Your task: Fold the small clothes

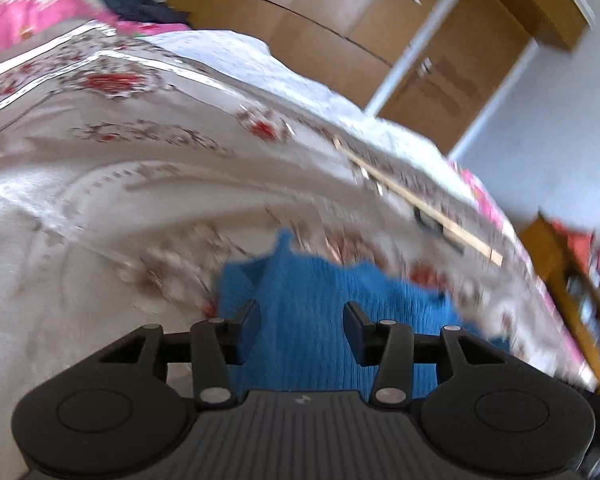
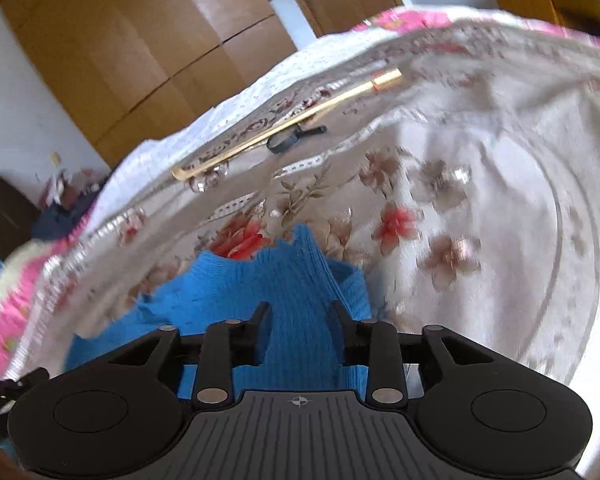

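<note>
a blue knit garment (image 1: 312, 304) is seen spread on a floral bedspread (image 1: 100, 184), directly beneath and ahead of the left gripper (image 1: 300, 316) and right gripper (image 2: 298, 316), both spread, equally near, nothing pinched.

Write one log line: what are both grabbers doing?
left gripper: open over blue knit garment | right gripper: open over it | surface: floral bedspread

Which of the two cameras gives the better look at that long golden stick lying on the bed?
The right wrist view: the golden stick shows end to end, fairly sharp, beside a small black magnifier-like object on the floral bedspread. In the left wrist view the stick is blurred by motion and looks paler.
</note>
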A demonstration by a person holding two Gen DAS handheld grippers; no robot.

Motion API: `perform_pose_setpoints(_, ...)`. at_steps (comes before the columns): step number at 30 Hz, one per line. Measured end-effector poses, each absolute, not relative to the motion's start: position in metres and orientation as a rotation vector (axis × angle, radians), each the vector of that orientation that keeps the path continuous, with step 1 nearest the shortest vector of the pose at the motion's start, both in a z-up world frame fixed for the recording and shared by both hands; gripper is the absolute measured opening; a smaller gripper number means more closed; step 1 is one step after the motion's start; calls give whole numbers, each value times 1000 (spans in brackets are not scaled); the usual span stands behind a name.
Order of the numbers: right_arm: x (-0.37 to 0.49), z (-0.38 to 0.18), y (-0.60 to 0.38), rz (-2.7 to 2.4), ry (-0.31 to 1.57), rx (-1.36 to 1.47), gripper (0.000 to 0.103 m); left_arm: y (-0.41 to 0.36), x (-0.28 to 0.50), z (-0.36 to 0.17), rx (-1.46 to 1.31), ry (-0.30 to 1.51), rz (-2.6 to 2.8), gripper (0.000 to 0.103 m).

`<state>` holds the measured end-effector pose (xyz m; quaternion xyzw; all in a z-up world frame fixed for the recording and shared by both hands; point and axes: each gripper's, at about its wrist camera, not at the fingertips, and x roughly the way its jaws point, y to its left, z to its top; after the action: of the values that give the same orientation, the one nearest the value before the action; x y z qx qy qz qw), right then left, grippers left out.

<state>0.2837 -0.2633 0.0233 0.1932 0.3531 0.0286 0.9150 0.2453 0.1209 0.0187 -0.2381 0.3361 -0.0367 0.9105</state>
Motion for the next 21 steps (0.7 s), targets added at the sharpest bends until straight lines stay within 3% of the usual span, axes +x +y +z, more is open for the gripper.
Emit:
perform_pose_setpoints(7,308,14,-246,5,745,238,38,101,253,0,-334,716,-27,55)
perform_pose_setpoints(11,313,7,-246,-56,757,178,16,104,251,-7,-287,707,-8,55)
perform_pose_setpoints(18,313,16,-243,-59,770,143,16,122,251,-5,-344,736,61,59)
perform_pose_setpoints(21,300,30,-238,-39,720,151,26,120,239,5,-320,699,61,58)
